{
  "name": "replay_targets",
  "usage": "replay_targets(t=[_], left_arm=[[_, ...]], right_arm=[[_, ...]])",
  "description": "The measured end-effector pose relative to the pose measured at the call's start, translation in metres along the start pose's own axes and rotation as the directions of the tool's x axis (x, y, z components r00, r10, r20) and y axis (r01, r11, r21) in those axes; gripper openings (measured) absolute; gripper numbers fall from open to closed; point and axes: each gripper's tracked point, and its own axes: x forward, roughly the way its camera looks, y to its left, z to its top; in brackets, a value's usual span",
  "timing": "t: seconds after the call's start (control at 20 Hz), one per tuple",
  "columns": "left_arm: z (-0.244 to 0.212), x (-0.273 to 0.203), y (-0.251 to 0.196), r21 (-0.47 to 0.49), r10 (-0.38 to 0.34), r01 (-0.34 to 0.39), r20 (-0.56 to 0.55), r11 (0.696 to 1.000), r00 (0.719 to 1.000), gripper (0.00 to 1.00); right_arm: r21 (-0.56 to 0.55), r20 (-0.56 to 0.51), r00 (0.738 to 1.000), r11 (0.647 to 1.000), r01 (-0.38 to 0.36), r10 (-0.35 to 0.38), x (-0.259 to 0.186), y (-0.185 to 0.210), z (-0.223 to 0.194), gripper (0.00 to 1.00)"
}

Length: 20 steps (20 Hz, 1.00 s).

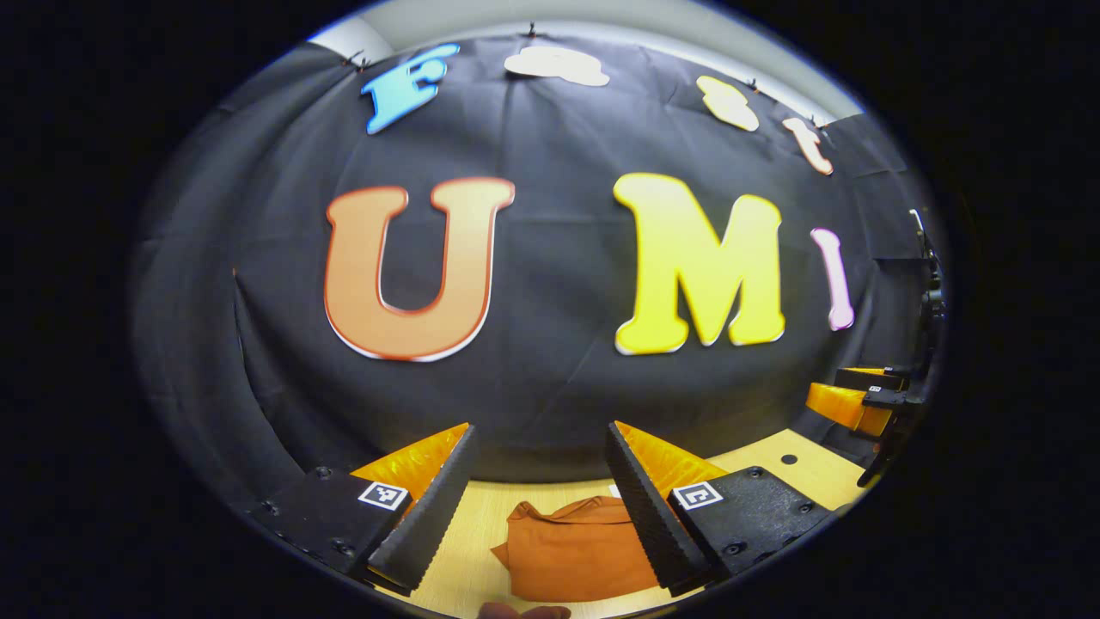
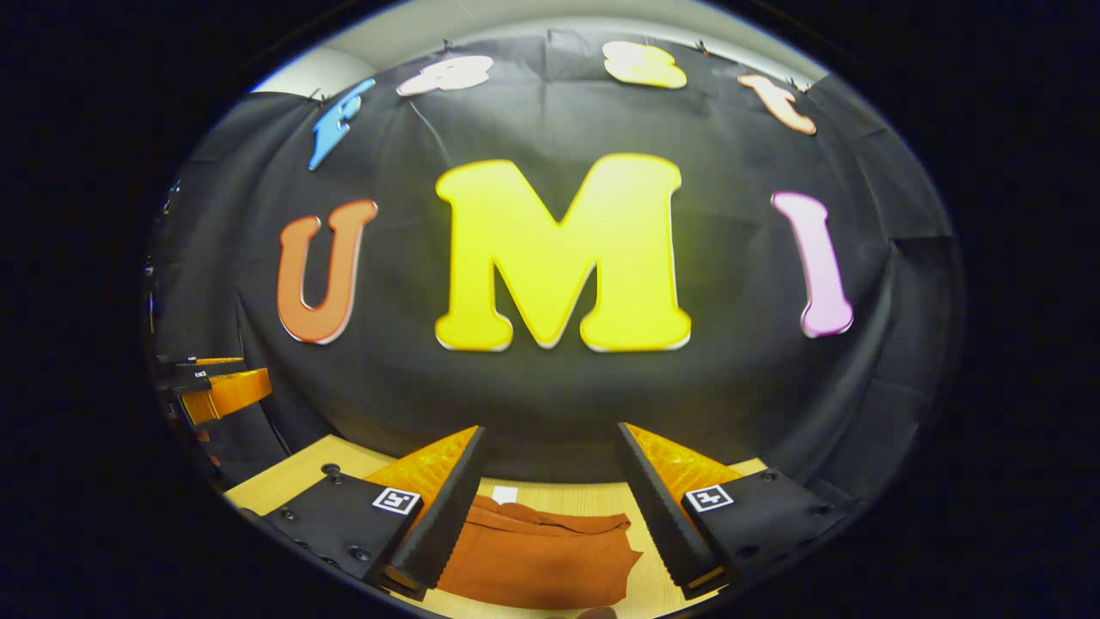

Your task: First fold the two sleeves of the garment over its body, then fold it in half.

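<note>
Rust-orange garment (image 1: 576, 550) lies at six o'clock on the tabletop (image 1: 799, 468) as a compact bundle, apparently fully folded, with both the left gripper (image 1: 540, 490) and right gripper (image 2: 550, 494) raised, jaws spread, empty.

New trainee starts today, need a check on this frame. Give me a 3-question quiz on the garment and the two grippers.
1. True or false: the left gripper is clamped on the orange garment.
2. What does the garment lie on? A) a wooden table B) a metal tray C) the floor
3. Fill in: both grippers are held ____ the garment, not touching it.

Key
1. False. Its fingers stand apart, nothing between them; the right gripper is open too.
2. A, the table.
3. Above. The garment lies in a compact bundle below both.
</note>
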Motion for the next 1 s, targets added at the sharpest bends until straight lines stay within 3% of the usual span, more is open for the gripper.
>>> replay_targets(t=[0.1,0.25,0.45,0.5,0.7,1.0], left_arm=[[0.021,-0.028,-0.01,-0.021,-0.004,0.005,0.042,1.0,0.999,0.96],[0.033,-0.073,-0.018,-0.007,0.018,-0.017,0.116,1.0,0.993,0.96],[0.019,-0.107,-0.039,0.007,-0.02,0.019,0.127,1.0,0.992,0.96],[0.013,-0.114,-0.043,0.007,-0.026,0.026,0.117,1.0,0.993,1.0],[0.005,-0.126,-0.055,0.013,-0.037,0.036,0.104,0.999,0.994,0.96],[0.005,-0.127,-0.06,0.01,-0.02,0.019,0.093,1.0,0.995,0.96]], right_arm=[[0.009,0.052,0.999,1.0,-0.015,0.015,-0.042,0.014,0.012,0.93],[0.023,0.028,1.0,1.0,-0.005,0.005,-0.094,0.023,0.001,0.94],[-0.004,0.011,0.999,0.999,0.049,-0.049,-0.137,0.01,-0.012,0.93],[0.001,0.01,0.999,0.999,0.052,-0.052,-0.146,0.01,-0.014,0.93],[0.005,0.012,0.996,0.996,0.084,-0.084,-0.158,0.004,-0.02,0.95],[-0.002,0.022,0.998,0.999,0.051,-0.051,-0.157,0.014,-0.018,0.95]])
